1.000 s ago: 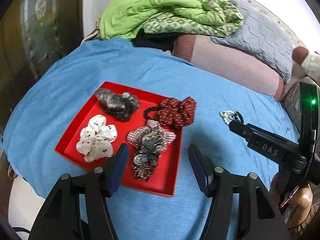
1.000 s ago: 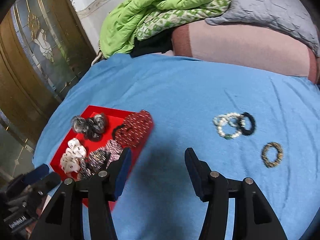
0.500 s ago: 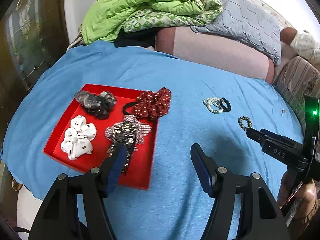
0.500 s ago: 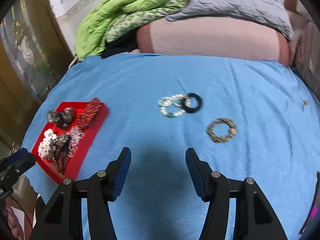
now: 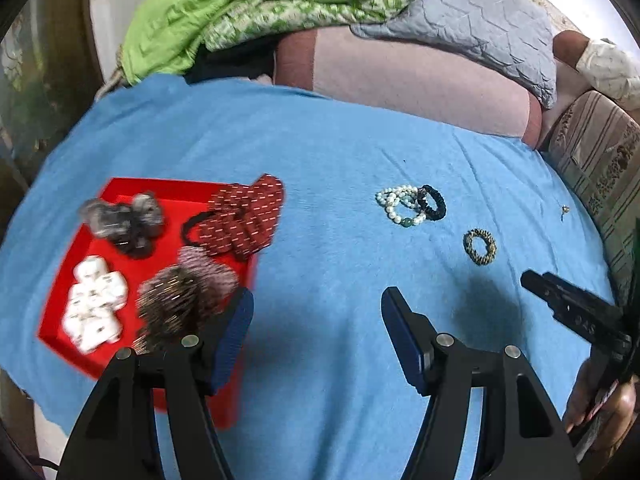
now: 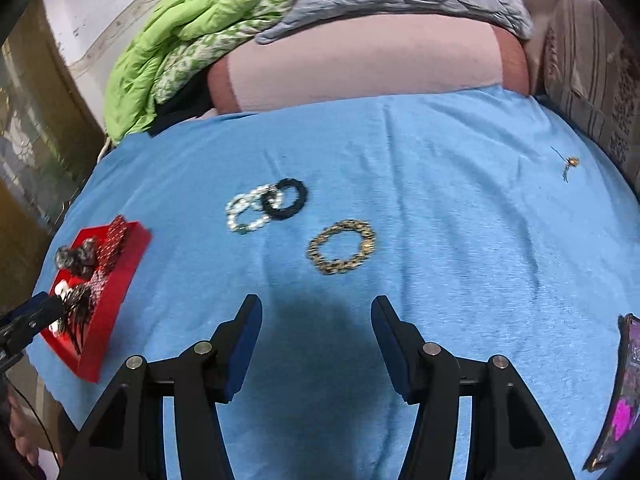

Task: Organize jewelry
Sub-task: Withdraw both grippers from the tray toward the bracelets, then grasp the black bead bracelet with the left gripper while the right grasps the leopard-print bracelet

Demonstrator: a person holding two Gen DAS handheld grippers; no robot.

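Observation:
A red tray [image 5: 120, 188] lies at the left on the blue cloth and holds several scrunchies; it also shows in the right wrist view [image 6: 132, 240]. A pearl bracelet [image 5: 398, 206] and a black bracelet [image 5: 434, 202] lie touching mid-cloth, also seen in the right wrist view as the pearl bracelet [image 6: 244, 212] and the black bracelet [image 6: 286, 198]. A gold-and-black bracelet [image 6: 342, 246] lies just ahead of my right gripper [image 6: 316, 320], which is open and empty. It also shows in the left wrist view [image 5: 480, 246]. My left gripper [image 5: 318, 316] is open and empty, beside the tray's right edge.
A small earring [image 6: 570, 164] lies at the far right of the cloth. A pink bolster [image 6: 360, 68], a grey pillow [image 5: 472, 20] and green bedding [image 5: 248, 4] lie behind. A phone [image 6: 624, 400] sits at the right edge. A glass door [image 6: 32, 128] stands left.
Both grippers have swung to the right, away from the tray and toward the bracelets. The gold-and-black bracelet now lies closer ahead of my right gripper. Both stay open.

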